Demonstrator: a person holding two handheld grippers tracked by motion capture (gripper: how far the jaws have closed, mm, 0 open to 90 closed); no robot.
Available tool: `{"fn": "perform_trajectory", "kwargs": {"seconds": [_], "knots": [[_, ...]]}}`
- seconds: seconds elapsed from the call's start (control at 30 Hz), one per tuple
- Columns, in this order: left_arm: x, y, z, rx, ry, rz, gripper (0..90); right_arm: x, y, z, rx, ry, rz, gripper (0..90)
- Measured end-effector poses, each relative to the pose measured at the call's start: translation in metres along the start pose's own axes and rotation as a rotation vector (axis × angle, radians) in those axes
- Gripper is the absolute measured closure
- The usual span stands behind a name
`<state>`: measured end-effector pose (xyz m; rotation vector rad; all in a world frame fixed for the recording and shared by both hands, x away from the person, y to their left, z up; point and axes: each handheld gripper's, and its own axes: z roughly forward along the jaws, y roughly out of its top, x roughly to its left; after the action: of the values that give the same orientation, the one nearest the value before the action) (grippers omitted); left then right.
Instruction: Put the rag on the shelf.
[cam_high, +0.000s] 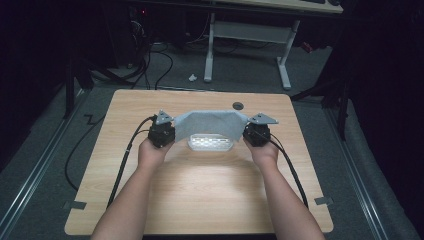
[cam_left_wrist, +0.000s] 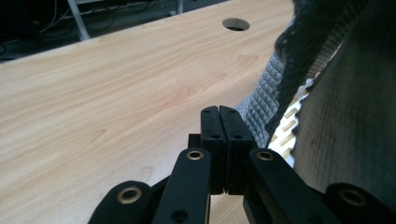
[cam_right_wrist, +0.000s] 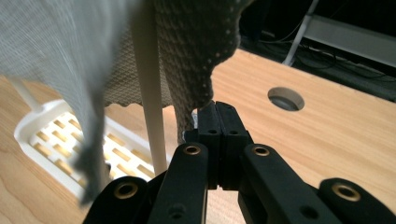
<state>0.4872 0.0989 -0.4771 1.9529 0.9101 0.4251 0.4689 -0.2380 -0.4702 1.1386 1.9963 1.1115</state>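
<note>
Grippers L (cam_high: 167, 131) & R (cam_high: 252, 131) clamp grey cloth (cam_high: 210, 122) corners over white slatted tray (cam_high: 210, 143) near table (cam_high: 200, 200) far edge; uneven lowering may snag cloth.

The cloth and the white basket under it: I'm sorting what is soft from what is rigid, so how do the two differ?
The grey cloth hangs stretched in the air between the left gripper and the right gripper; the white basket lies on the table. The cloth is limp, with a fine woven texture; the basket is stiff and slotted. The cloth is wider than the basket. Both sit mid-table.
</note>
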Motion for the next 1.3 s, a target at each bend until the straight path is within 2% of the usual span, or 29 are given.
{"fn": "perform_trajectory", "kwargs": {"seconds": [0.13, 0.2, 0.33, 0.4, 0.53, 0.8, 0.9, 0.97, 1.07, 1.23, 1.3], "knots": [[0.0, -0.003, 0.001, 0.004, -0.006, -0.01, 88.7, 0.002, -0.002, 0.002, 0.002, 0.004, 0.0, 90.0], [0.0, -0.003, 0.0, 0.001, 0.004, -0.007, 87.0, 0.002, -0.002, 0.002, 0.001, 0.007, 0.003, 90.0], [0.003, -0.001, -0.005, -0.019, 0.03, -0.023, 73.7, 0.001, -0.001, 0.0, 0.001, -0.002, 0.006, 89.1], [0.005, 0.001, -0.009, -0.031, 0.054, -0.029, 67.1, -0.001, 0.001, -0.002, -0.005, -0.01, 0.01, 83.9], [0.01, 0.004, -0.017, -0.052, 0.086, -0.035, 60.7, -0.007, 0.005, -0.009, -0.027, -0.035, 0.023, 77.4], [0.021, 0.005, -0.036, -0.099, 0.133, -0.065, 55.8, -0.018, 0.013, -0.023, -0.056, -0.067, 0.026, 71.9], [0.023, 0.003, -0.043, -0.113, 0.149, -0.074, 52.8, -0.02, 0.012, -0.029, -0.06, -0.065, 0.047, 68.8], [0.025, 0.0, -0.049, -0.132, 0.148, -0.081, 51.4, -0.021, 0.012, -0.032, -0.061, -0.066, 0.047, 67.3], [0.027, -0.007, -0.055, -0.133, 0.154, -0.085, 50.4, -0.022, 0.01, -0.037, -0.07, -0.069, 0.044, 65.0], [0.032, -0.018, -0.065, -0.138, 0.164, -0.11, 49.3, -0.025, 0.004, -0.046, -0.073, -0.071, 0.07, 60.4], [0.033, -0.021, -0.069, -0.139, 0.166, -0.117, 49.0, -0.024, 0.003, -0.049, -0.067, -0.074, 0.06, 58.5]]}}
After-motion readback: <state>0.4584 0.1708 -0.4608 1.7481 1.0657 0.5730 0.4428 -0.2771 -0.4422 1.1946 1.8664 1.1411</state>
